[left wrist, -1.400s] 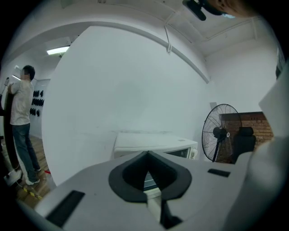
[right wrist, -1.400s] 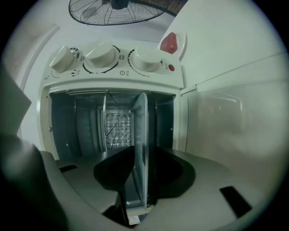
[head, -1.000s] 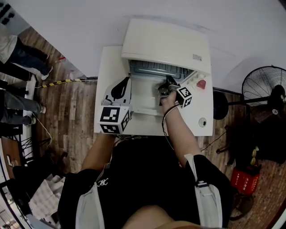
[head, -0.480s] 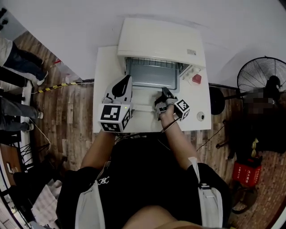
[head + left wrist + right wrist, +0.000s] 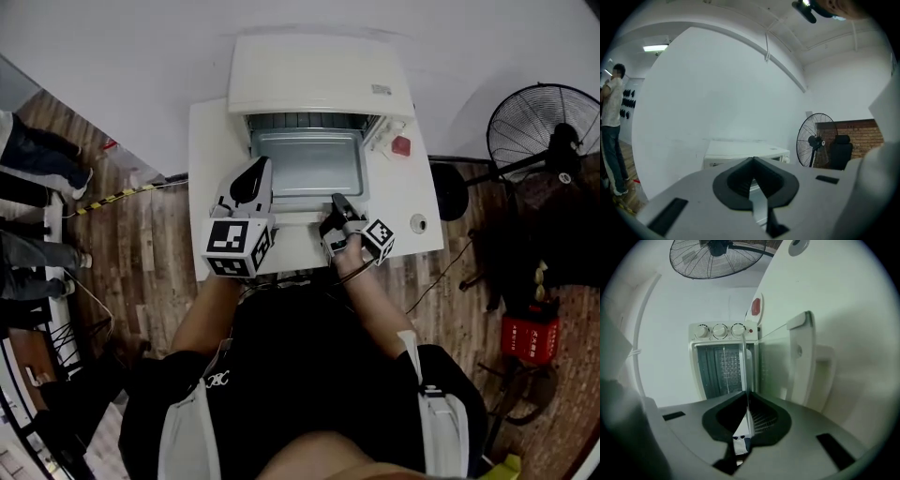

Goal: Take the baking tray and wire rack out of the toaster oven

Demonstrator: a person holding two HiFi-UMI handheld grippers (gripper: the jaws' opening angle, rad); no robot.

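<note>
So the whole thing sits on a small white table (image 5: 211,169) pushed up against a plain white wall, roughly top centre of the head view. The cream toaster oven (image 5: 319,75) takes up the back of it and stands open toward the person. There's a red blob (image 5: 401,145) on the table just right of the oven's mouth, and a small round thing (image 5: 418,223) near the table's right edge.

The baking tray (image 5: 307,164) is a grey rectangle sticking partway out of the oven's mouth, front edge toward the person. Thin bars in the dark slot behind it (image 5: 309,122) look like the wire rack, inside the oven, though it's hard to be sure.

The right tool (image 5: 336,202) is pinching the tray's front rim. In the right gripper view the tray runs edge-on as a thin line straight between the pressed-together jaws, with the oven's three knobs (image 5: 719,330) beyond. The left tool (image 5: 263,167) hangs just left of the tray over the table, jaws pressed together on nothing.

Room-wise, it's a wood plank floor (image 5: 159,234) all round, with a strip of yellow-black tape (image 5: 112,195) at middle left and somebody's legs (image 5: 37,155) at the left edge. A big black standing fan (image 5: 539,122) is at upper right and a red box (image 5: 530,336) at lower right. The left gripper view also shows a brick wall (image 5: 862,133) behind the fan, with a black chair (image 5: 841,150) by it.
</note>
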